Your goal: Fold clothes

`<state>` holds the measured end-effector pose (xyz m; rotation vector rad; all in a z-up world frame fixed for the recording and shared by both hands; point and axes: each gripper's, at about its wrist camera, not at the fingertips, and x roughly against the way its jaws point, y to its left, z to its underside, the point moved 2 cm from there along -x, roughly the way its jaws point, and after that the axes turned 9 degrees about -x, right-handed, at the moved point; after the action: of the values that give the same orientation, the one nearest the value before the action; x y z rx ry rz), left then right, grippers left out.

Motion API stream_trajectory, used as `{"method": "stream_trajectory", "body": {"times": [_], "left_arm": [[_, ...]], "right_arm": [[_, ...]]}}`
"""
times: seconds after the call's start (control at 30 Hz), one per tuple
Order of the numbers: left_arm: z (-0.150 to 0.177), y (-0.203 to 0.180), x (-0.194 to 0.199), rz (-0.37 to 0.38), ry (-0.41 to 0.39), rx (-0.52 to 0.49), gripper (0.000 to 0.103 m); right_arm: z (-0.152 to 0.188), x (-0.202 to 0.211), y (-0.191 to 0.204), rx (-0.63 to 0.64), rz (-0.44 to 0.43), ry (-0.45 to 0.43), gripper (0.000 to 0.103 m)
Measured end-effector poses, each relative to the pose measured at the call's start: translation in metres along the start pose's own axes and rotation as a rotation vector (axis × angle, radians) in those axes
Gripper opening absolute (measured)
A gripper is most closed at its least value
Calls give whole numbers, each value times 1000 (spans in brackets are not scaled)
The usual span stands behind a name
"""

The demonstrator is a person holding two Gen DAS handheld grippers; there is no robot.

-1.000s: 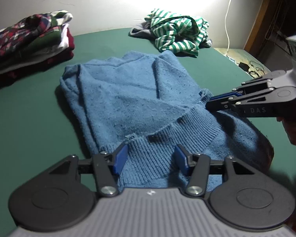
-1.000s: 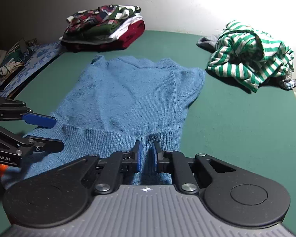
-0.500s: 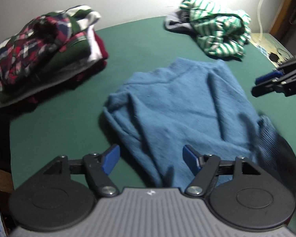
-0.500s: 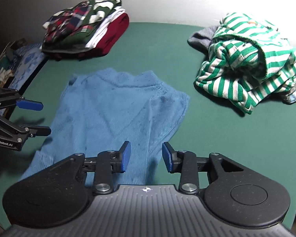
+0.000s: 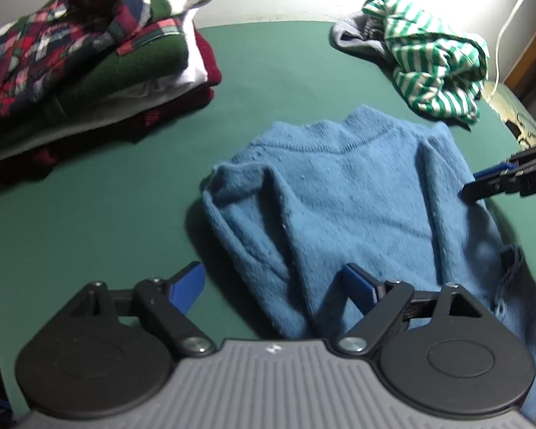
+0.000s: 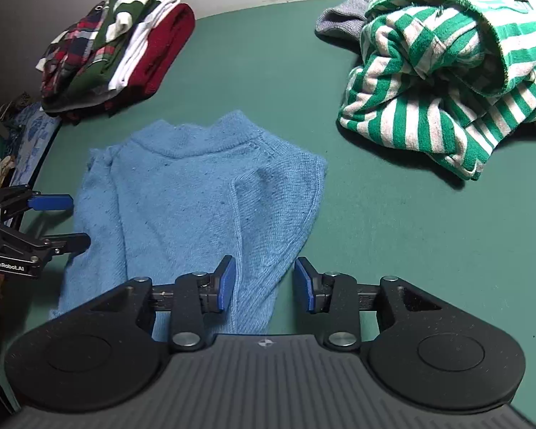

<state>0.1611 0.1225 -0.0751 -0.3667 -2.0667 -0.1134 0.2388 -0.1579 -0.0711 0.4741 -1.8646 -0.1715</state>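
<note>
Currently the blue sweater (image 6: 203, 200) lies lengthwise, collar away from both cameras. Left gripper (image 5: 273, 284) spreading wider, nothing pinched; right gripper (image 6: 264, 284) parted, gripping nothing.

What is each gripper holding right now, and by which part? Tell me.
Nothing is held. The left gripper has its jaws opening, pads clear of the blue sweater below. The right gripper is open too, its pads off the knit.

sweater (image 5: 343, 193): plain blue | table (image 5: 286, 68): dark green | heap (image 6: 446, 71) right of sweater: green-white stripes over grey | stack (image 5: 71, 53) left of sweater: red-navy plaid, green, white, maroon | pads (image 6: 228, 282): blue
</note>
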Motion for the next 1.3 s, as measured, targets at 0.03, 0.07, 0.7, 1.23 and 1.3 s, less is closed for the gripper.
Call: {"method": "stream_trajectory", "body": {"times": [0.03,0.07,0.7,1.23,1.3], "left_arm": [[-2,1,-1,7,-3,7,86],[-4,1,-3,13,-6,11,86],[-28,14,-27,75,-72,35,94],[-31,40,-23,179,-132,189,77],[-31,40,-23,181,-132,193,77]], "right_arm": [[-2,-2,-1,-6,-1,-3,42],[-5,-4,-2,-10,-1,-8,43],[-50,-21,-18,-33,-95,-79,46],[-50,-25,-20,32,-123,-114,34],[-51,-25,-22,12,-160,-120,43]]}}
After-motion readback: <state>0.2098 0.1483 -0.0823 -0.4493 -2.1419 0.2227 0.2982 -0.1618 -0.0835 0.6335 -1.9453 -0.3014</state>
